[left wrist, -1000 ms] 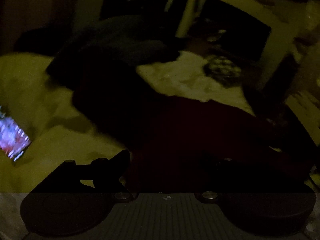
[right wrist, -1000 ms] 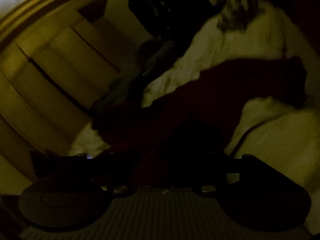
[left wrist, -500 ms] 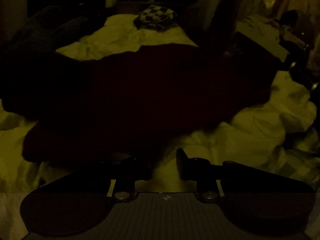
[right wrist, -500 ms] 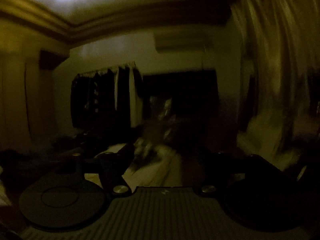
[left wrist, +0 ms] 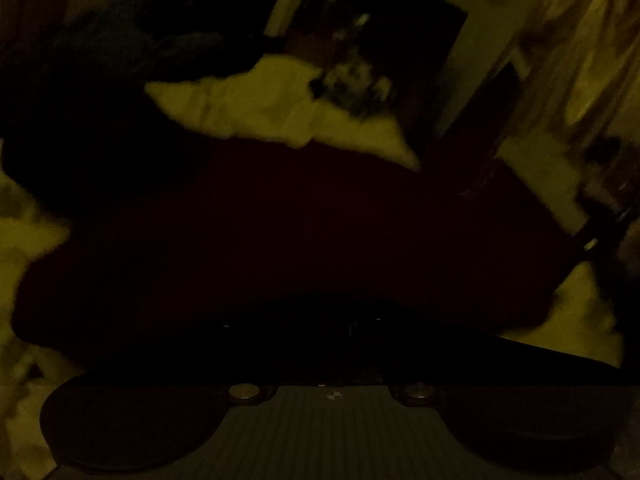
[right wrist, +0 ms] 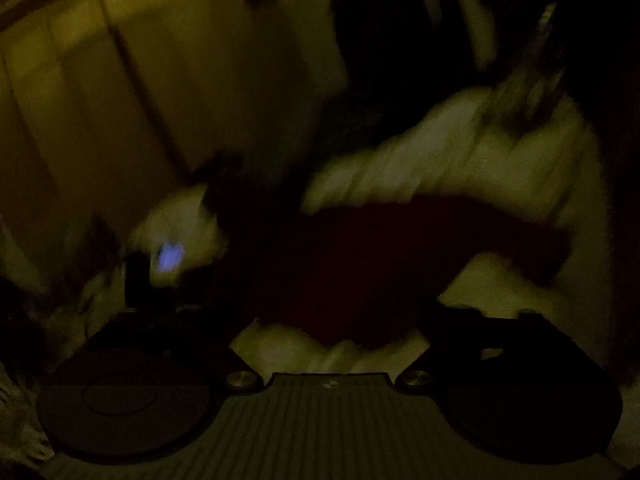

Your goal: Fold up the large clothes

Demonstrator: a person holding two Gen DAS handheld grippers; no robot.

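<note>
Half a second ago the right gripper (right wrist: 328, 320) looked up at the far wall and ceiling; now it looks down at the bed again, and its fingers are spread wide with only pale bed sheet (right wrist: 520, 292) between them. That means it is holding nothing and is coming back for a new grab. The left gripper (left wrist: 332, 332) has moved in close over the big dark red soft cloth garment (left wrist: 300, 240), which now fills the middle of its view (it was farther off a moment ago). Its fingers are lost in the dark, so I cannot tell if they are open or closed. The garment lies flat on the bed, not yet folded up small. In the left view its long side runs from lower left to right across the frame. In the right view it stretches from the lower middle to the right edge.
</note>
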